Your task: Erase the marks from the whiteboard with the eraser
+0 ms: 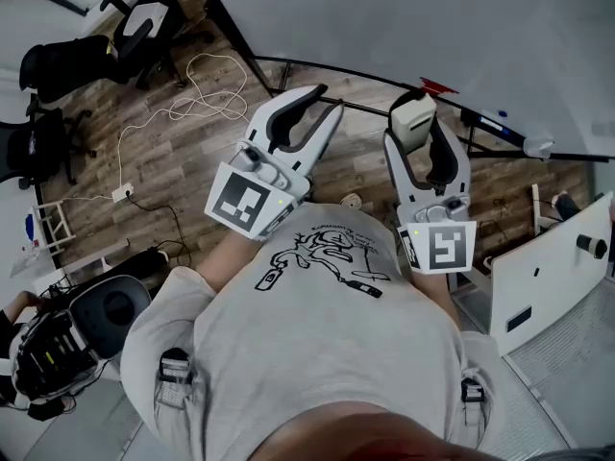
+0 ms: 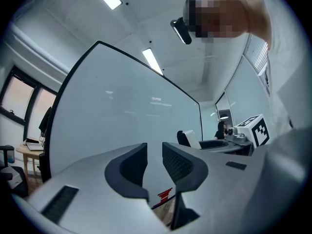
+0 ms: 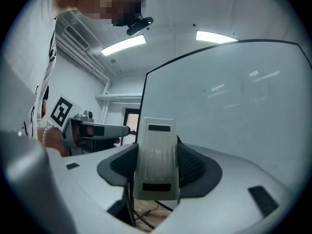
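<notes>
Filling the space ahead of the person, the large black-framed white whiteboard (image 1: 404, 17) faces both tools. The grey-white left gripper (image 1: 309, 104) is released, its jaws a little apart around nothing. The matching right gripper (image 1: 423, 134) is clamped on the pale beige ribbed plastic eraser (image 1: 415, 116), which sits near the board's lower edge.

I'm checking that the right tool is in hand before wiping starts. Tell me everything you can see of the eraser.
The eraser is a pale, off-white block, plastic by its look, with fine lengthwise ribs and a dark rectangular patch near each end. It sits lengthwise between the dark pads of the right gripper, clamped on both sides, its far end jutting past the jaw tips. It is held near the whiteboard; nothing shows it touching the board.
</notes>
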